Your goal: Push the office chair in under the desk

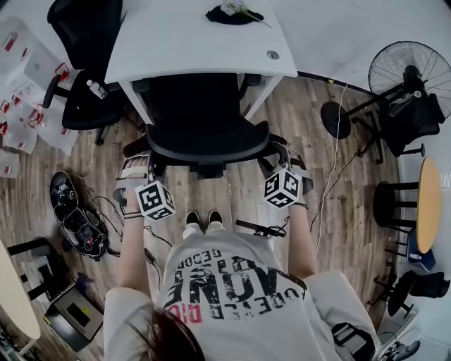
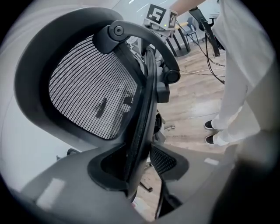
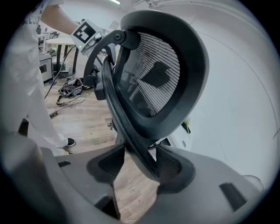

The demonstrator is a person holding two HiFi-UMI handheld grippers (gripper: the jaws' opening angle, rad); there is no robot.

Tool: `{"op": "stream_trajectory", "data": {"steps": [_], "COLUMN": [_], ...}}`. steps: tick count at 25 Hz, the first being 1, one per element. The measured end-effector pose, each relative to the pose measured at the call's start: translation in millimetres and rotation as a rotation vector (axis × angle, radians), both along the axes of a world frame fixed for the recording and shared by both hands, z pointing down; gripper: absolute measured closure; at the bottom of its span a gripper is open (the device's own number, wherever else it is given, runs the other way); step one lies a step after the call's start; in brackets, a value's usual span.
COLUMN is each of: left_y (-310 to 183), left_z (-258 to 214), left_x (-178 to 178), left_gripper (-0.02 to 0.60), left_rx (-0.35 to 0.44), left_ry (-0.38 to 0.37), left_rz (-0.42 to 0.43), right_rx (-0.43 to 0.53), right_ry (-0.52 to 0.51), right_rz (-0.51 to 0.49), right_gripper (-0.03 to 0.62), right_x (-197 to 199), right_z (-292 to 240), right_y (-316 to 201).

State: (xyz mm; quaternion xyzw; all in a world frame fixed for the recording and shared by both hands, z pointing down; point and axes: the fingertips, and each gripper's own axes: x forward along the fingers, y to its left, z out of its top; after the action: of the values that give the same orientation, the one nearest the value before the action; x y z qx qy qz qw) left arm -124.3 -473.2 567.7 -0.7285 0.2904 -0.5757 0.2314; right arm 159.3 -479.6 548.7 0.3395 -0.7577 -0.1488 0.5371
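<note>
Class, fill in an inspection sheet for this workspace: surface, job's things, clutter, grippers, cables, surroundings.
Surface: white desk, mostly bare.
Job's things: office chair, seat seemingly partly under the desk, backrest toward the person.
Clutter: dark bundle with flowers on the desk; shoe-like items on the floor.
Grippers: left gripper and right gripper each straddle the backrest rim, fingers apart.
Cables: tangle on the floor at left; white cable at right.
Surroundings: second chair, standing fan, round table.
</note>
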Motion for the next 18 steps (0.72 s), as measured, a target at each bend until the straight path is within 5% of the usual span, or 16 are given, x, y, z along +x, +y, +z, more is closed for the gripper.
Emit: {"op": "stream_trajectory", "data": {"steps": [18], "left_y": [-0.4], "left_z": [-0.7], "left_x": [-4.3], "left_gripper": [0.394], "left_rx": [-0.012], "left_ry": [0.017], "left_rz": [-0.002], "right_rx": [0.001], "right_ry": [0.062], "right_rz": [-0.006], "right_gripper": [0.385], "right_x": [-4.2], "right_z": [4.5], "right_y": [-0.8]}}
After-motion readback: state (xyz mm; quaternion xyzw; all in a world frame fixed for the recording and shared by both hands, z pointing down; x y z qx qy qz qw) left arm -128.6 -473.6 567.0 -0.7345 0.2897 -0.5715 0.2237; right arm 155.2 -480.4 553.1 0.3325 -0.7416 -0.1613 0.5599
